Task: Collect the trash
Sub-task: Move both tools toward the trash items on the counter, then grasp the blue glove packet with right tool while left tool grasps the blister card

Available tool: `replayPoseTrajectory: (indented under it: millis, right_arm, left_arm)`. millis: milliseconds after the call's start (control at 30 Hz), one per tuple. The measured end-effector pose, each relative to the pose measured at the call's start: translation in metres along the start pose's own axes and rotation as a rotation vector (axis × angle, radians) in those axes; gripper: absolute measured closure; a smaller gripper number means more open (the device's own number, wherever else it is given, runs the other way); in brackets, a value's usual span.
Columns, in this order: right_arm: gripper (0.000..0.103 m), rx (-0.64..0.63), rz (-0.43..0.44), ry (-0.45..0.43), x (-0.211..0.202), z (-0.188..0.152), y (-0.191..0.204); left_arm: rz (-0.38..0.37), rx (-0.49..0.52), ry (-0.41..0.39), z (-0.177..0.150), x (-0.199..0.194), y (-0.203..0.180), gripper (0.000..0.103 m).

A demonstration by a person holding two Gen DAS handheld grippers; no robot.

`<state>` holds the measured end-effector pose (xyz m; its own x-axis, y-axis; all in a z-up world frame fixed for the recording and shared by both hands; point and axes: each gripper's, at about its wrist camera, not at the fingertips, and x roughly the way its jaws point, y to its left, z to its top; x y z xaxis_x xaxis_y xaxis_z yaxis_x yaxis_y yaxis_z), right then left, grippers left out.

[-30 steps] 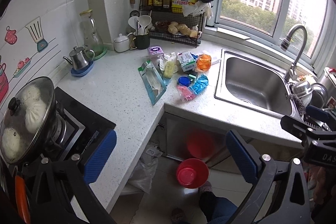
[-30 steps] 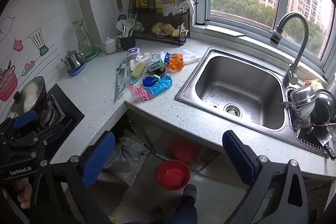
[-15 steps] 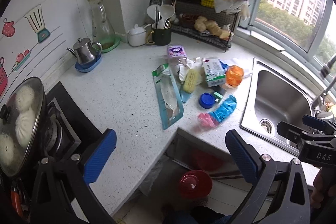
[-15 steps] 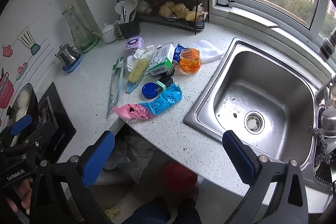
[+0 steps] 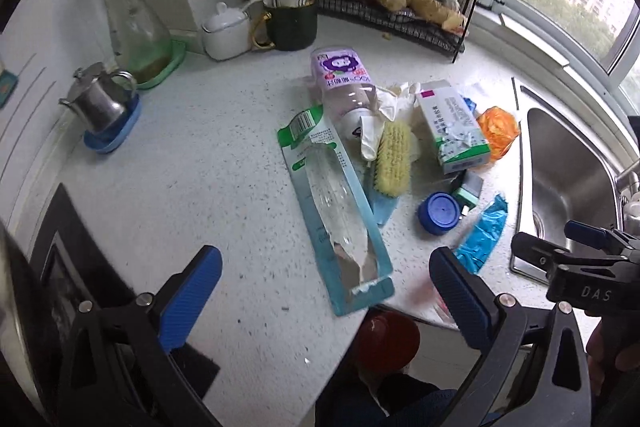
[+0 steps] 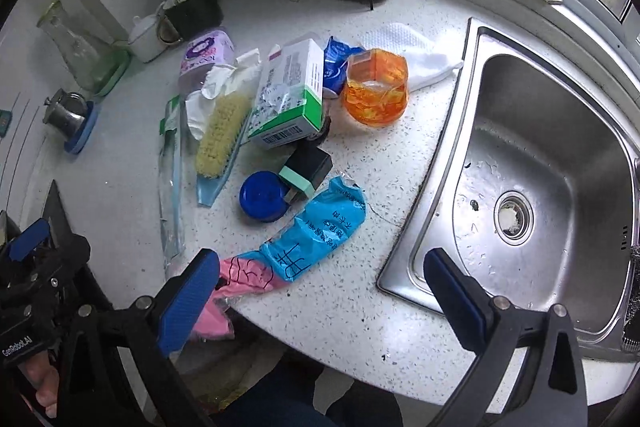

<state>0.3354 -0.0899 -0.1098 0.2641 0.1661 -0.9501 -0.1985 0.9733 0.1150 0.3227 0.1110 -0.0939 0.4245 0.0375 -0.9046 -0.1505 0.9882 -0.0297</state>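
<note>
Right wrist view, sink drain (image 6: 513, 217), left view, kettle (image 5: 99, 101)

Long clear blister pack (image 5: 340, 211) lying flat, crumpled blue-pink wrapper (image 6: 308, 239) at counter edge, blue lid (image 6: 262, 201) between

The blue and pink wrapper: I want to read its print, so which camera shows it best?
The right wrist view: the blue and pink wrapper lies nearly whole there, print facing up. The left wrist view shows only its blue end behind a gripper finger.
</note>
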Motion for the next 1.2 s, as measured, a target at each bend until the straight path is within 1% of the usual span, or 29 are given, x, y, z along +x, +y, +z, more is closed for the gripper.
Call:
replayPoseTrajectory:
  millis: [67, 133, 167, 200, 233, 300, 400, 467, 500, 600, 633, 667, 733, 767, 833, 867, 933, 1033, 1167, 1200]
  right_arm:
    - [0.000, 0.029, 0.000, 0.045, 0.016, 0.005, -0.001]
    - [0.001, 0.048, -0.028, 0.077, 0.029, 0.008, -0.001]
    - [0.002, 0.050, -0.052, 0.092, 0.034, 0.010, 0.001]
    - [0.009, 0.056, -0.067, 0.107, 0.039, 0.011, 0.002]
    - [0.013, 0.066, -0.065, 0.123, 0.043, 0.012, 0.001]
    - [0.013, 0.086, -0.073, 0.157, 0.052, 0.013, -0.001]
    - [0.018, 0.098, -0.084, 0.193, 0.058, 0.012, -0.001]
    - [0.018, 0.106, -0.077, 0.211, 0.058, 0.011, -0.001]
    - [0.018, 0.107, -0.078, 0.215, 0.058, 0.010, -0.001]
    - [0.024, 0.092, -0.096, 0.221, 0.057, 0.008, 0.002]
    - [0.030, 0.076, -0.112, 0.213, 0.054, 0.008, 0.004]
    - [0.033, 0.060, -0.124, 0.207, 0.051, 0.008, 0.006]
    - [0.046, 0.046, -0.132, 0.201, 0.044, 0.008, 0.009]
    - [0.049, 0.045, -0.132, 0.196, 0.041, 0.008, 0.012]
    - [0.058, 0.044, -0.137, 0.186, 0.038, 0.006, 0.009]
    - [0.060, 0.040, -0.136, 0.180, 0.036, 0.006, 0.009]
    - [0.068, 0.033, -0.132, 0.165, 0.035, 0.002, 0.003]
    - [0.073, 0.028, -0.128, 0.158, 0.034, -0.003, 0.004]
    - [0.074, 0.025, -0.129, 0.154, 0.024, -0.010, 0.005]
    - [0.074, 0.026, -0.126, 0.152, 0.030, -0.013, 0.006]
  left_arm:
    - [-0.021, 0.017, 0.035, 0.008, 0.017, 0.004, 0.000]
    - [-0.039, 0.030, 0.066, 0.015, 0.032, 0.007, 0.000]
    - [-0.044, 0.043, 0.080, 0.018, 0.038, 0.008, 0.000]
    - [-0.044, 0.056, 0.089, 0.020, 0.044, 0.008, 0.000]
    - [-0.043, 0.074, 0.098, 0.023, 0.050, 0.008, 0.000]
    - [-0.044, 0.094, 0.110, 0.026, 0.060, 0.011, 0.000]
    - [-0.054, 0.087, 0.141, 0.030, 0.075, 0.018, 0.000]
    - [-0.076, 0.071, 0.160, 0.031, 0.081, 0.024, 0.000]
    - [-0.087, 0.070, 0.168, 0.032, 0.084, 0.025, 0.000]
    - [-0.099, 0.079, 0.187, 0.030, 0.090, 0.028, 0.000]
    - [-0.099, 0.075, 0.193, 0.030, 0.092, 0.029, 0.000]
    - [-0.106, 0.067, 0.200, 0.031, 0.094, 0.031, 0.000]
    - [-0.133, 0.032, 0.215, 0.032, 0.097, 0.037, 0.000]
    - [-0.156, 0.002, 0.226, 0.032, 0.099, 0.041, 0.000]
    - [-0.208, -0.051, 0.250, 0.034, 0.105, 0.048, 0.000]
    - [-0.232, -0.078, 0.263, 0.033, 0.109, 0.051, 0.000]
    - [-0.252, -0.118, 0.280, 0.033, 0.115, 0.057, 0.000]
    - [-0.272, -0.170, 0.300, 0.033, 0.124, 0.064, 0.000]
    - [-0.232, -0.175, 0.296, 0.040, 0.136, 0.061, 0.000]
    - [-0.225, -0.174, 0.300, 0.041, 0.139, 0.059, 0.000]
